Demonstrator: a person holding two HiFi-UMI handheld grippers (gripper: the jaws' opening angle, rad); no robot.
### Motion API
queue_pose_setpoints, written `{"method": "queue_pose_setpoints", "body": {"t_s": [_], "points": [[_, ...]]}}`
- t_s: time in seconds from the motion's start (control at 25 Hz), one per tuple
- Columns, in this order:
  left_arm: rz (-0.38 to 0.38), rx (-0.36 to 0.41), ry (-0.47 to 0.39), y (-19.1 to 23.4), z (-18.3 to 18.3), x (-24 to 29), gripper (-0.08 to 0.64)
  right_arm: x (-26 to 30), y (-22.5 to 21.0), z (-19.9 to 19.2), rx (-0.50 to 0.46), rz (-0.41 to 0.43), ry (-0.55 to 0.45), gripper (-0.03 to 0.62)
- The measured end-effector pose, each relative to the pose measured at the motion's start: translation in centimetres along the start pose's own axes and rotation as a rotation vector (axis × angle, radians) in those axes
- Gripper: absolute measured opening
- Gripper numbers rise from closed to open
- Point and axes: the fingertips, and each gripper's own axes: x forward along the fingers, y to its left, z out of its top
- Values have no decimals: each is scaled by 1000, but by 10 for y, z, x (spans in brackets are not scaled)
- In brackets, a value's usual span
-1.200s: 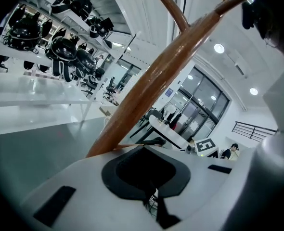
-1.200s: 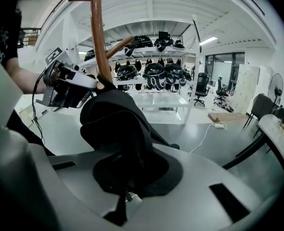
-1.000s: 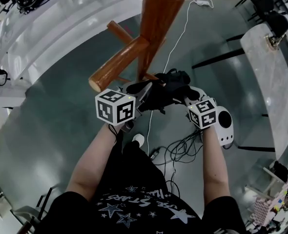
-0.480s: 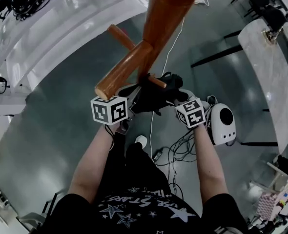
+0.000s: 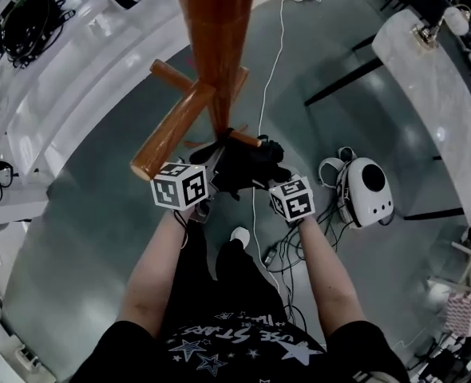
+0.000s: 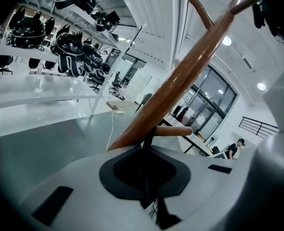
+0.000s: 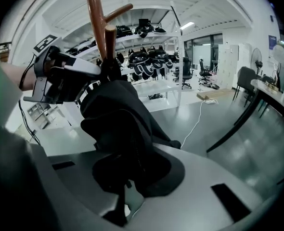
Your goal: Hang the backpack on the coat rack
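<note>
A black backpack [image 5: 243, 164] hangs between my two grippers, right against the wooden coat rack pole [image 5: 218, 46]. In the head view, its top sits just under a short peg [image 5: 242, 139]. My left gripper [image 5: 209, 183] is shut on a thin black strap [image 6: 147, 143] that runs up to the peg [image 6: 176, 130] where it meets the pole [image 6: 180, 81]. My right gripper [image 5: 265, 185] has bunched black fabric [image 7: 122, 124] between its jaws, which are opening. I cannot tell whether the strap lies over the peg.
A long peg [image 5: 172, 126] juts from the pole toward the left gripper's marker cube. A white hard-shell carrier [image 5: 366, 191] and loose cables [image 5: 287, 250] lie on the grey floor to the right. A white table [image 5: 435, 78] stands far right, and shelves with black gear [image 7: 149, 61] at the back.
Both grippers and the backpack have sunk lower along the pole, the right one more and drifting left. The short peg now shows above the backpack's top.
</note>
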Motion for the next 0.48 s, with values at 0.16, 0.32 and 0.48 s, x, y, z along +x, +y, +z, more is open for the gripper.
{"method": "queue_pose_setpoints", "body": {"t_s": [0.16,0.32,0.48], "points": [[-16,19,2,-2,2,2,20,2,13,-13,15,-38,17,41],[-69,35,22,-1,-1,2,34,6,18,-23,63,-107,46,56],[-91,101,103,7,-7,-5,51,3,25,-29,173,-162,48,157]]}}
